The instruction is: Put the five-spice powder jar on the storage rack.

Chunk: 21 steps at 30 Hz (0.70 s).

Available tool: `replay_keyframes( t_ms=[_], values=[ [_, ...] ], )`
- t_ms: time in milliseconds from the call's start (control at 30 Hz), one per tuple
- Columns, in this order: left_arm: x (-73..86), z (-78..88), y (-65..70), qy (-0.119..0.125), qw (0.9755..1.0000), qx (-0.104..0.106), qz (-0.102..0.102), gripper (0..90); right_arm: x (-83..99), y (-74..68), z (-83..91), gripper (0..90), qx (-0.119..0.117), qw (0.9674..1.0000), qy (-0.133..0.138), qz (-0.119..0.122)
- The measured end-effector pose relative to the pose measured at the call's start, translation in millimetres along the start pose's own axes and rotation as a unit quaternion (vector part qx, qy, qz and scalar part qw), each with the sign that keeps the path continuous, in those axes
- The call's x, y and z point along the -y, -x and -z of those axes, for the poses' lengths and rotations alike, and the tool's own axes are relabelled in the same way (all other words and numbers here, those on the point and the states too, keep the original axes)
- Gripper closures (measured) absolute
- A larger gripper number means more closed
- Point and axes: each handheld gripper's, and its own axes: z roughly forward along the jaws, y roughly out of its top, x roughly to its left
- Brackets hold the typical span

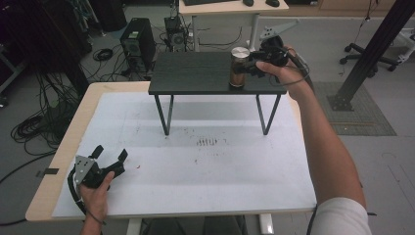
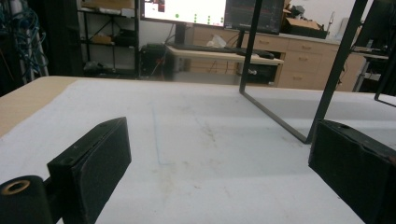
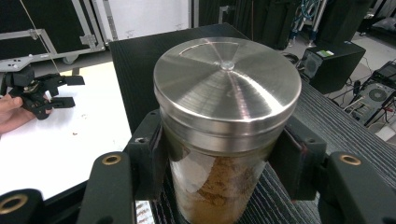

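Your right claw (image 1: 250, 66) clamps the jar (image 1: 238, 67), upper centre, upright on the black shelf (image 1: 195, 73). Left claw (image 1: 110, 155) rests wide, lower left. Step: grasp made. Next: lift straight, keeping it level.

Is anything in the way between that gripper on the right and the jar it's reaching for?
No. The right gripper is already shut on the jar, one jaw against each side of the glass, on the black shelf.

White table cover (image 1: 220, 166), computer tower (image 1: 138, 44), office chair (image 1: 372, 54), monitors (image 2: 205, 11)
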Motion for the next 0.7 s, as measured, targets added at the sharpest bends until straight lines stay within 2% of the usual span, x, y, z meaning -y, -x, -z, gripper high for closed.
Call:
replay_keyframes(
  t_ms=[467, 700],
  values=[
    [0.0, 0.0, 0.0, 0.000, 1.0000, 0.000, 0.000, 6.1, 0.4, 0.5, -0.1, 42.4, 0.003, 1.0000, 0.000, 0.002],
    [0.0, 0.0, 0.1, 0.000, 1.0000, 0.000, -0.001, 6.1, 0.6, -0.6, 3.1, 34.6, 0.007, 1.0000, 0.005, 0.001]
  ],
)
